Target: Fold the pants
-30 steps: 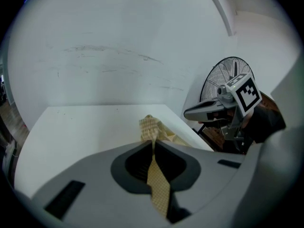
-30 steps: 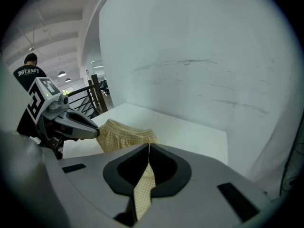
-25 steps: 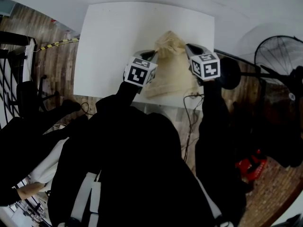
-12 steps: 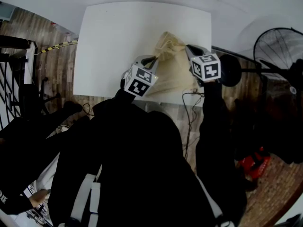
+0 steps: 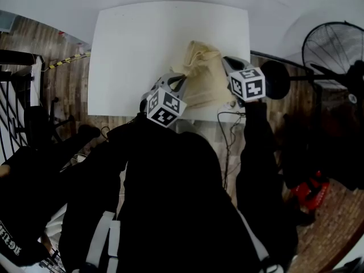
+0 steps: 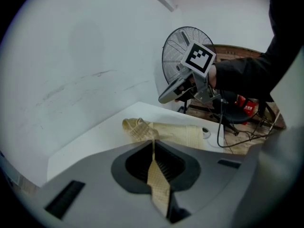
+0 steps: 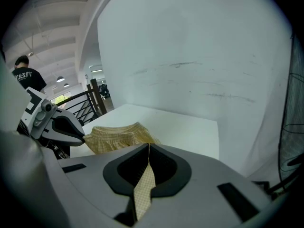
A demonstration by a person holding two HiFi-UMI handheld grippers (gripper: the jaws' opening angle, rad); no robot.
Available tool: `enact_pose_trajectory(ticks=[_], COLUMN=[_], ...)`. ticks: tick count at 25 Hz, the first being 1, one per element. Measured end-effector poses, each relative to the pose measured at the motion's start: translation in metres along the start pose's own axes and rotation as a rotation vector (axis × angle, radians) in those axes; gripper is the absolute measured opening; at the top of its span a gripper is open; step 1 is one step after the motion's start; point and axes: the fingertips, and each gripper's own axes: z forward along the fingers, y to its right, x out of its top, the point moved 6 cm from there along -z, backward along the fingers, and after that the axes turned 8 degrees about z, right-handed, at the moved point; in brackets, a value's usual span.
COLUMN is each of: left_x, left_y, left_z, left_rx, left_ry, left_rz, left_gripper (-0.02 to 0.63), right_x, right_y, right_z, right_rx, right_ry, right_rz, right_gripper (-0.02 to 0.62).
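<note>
Pale yellow checked pants point(image 5: 200, 77) lie bunched on the white table point(image 5: 136, 50), near its front right corner. My left gripper point(image 5: 175, 83) is at their near left edge, shut on a strip of the fabric point(image 6: 156, 179). My right gripper point(image 5: 227, 66) is at their right side, also shut on a fold of the cloth point(image 7: 144, 186). In the left gripper view the pants point(image 6: 166, 129) stretch toward the right gripper point(image 6: 176, 90). In the right gripper view the pants point(image 7: 116, 137) reach toward the left gripper point(image 7: 66, 126).
A standing fan point(image 5: 335, 47) and cables point(image 5: 230, 135) are on the wooden floor right of the table. A black railing point(image 7: 83, 106) and a person in a black shirt point(image 7: 26, 75) are off to the left. A white wall point(image 7: 190, 56) is behind the table.
My left gripper has drawn back toward the table's near edge, pulling its side of the pants with it. The right gripper has barely moved.
</note>
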Motion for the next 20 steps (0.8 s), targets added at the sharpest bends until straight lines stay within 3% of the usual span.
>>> enact_pose_trajectory(ticks=[7,16,20], left_x=[-0.002,-0.02,-0.03], left_y=[0.02,0.061,0.075], left_z=[-0.003,-0.004,-0.001], left_rx=[0.012,-0.043,-0.094], left_ry=[-0.014,-0.033,-0.031], left_rz=[0.145,0.491,0.51], left_gripper=[0.017,0.011,0.011], right_x=[-0.023,-0.057,-0.065], right_y=[-0.008,-0.009,-0.013], right_z=[-0.013,-0.031,-0.032], right_rx=[0.003,-0.012,-0.017], right_ry=[-0.008,0.003,-0.002], right_rz=[0.049,0.156,0.177], right_gripper=[0.01,0.011,0.01])
